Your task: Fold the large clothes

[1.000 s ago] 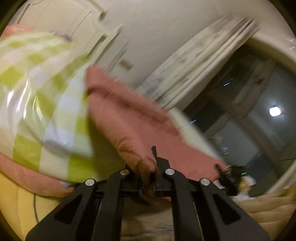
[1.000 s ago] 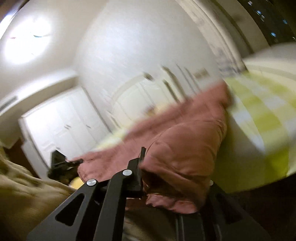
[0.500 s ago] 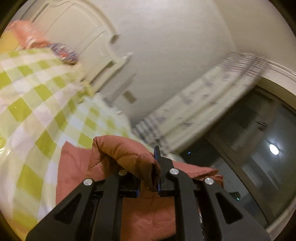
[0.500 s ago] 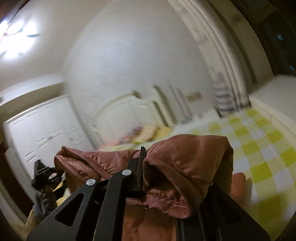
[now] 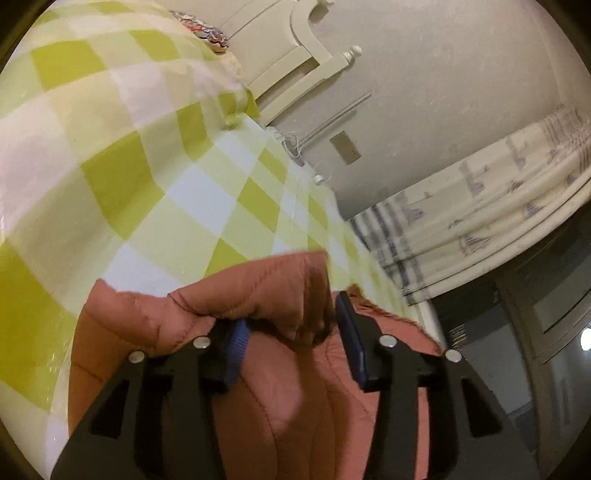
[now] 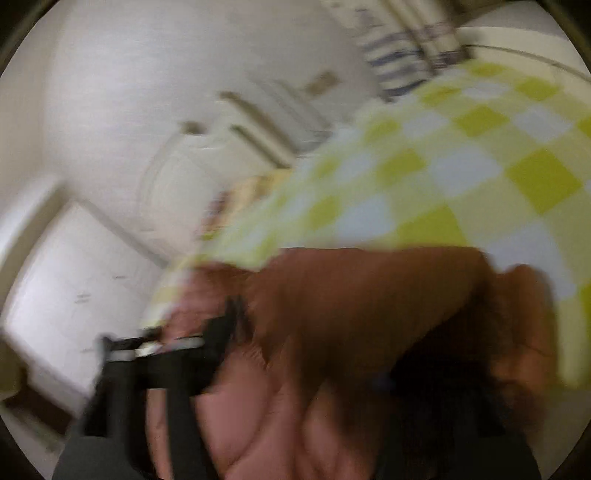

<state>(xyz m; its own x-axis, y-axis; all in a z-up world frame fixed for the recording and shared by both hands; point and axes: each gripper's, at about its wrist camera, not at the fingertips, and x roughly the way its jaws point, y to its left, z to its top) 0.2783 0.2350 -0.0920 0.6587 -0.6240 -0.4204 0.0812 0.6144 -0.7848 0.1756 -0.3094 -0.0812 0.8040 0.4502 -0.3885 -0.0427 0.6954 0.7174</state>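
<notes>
A rust-red quilted jacket (image 5: pixel 273 398) lies on the green-and-white checked bedspread (image 5: pixel 122 155). In the left wrist view my left gripper (image 5: pixel 291 332) has its jaws spread apart, and a fold of the jacket lies loose between the blue pads (image 5: pixel 351 332). In the right wrist view, which is motion-blurred, the jacket (image 6: pixel 351 306) drapes over my right gripper (image 6: pixel 314 332). The left finger (image 6: pixel 221 332) shows. The right finger is hidden under the fabric.
A white headboard (image 5: pixel 295 55) and a pillow (image 5: pixel 207 29) stand at the bed's far end. A curtain (image 5: pixel 480 214) and dark window lie to the right. White wardrobe doors (image 6: pixel 74 277) show in the right wrist view.
Both grippers have come down toward the bed with the jacket. My left jaws, pinched on the jacket edge before, have now spread open. The right view has become blurred.
</notes>
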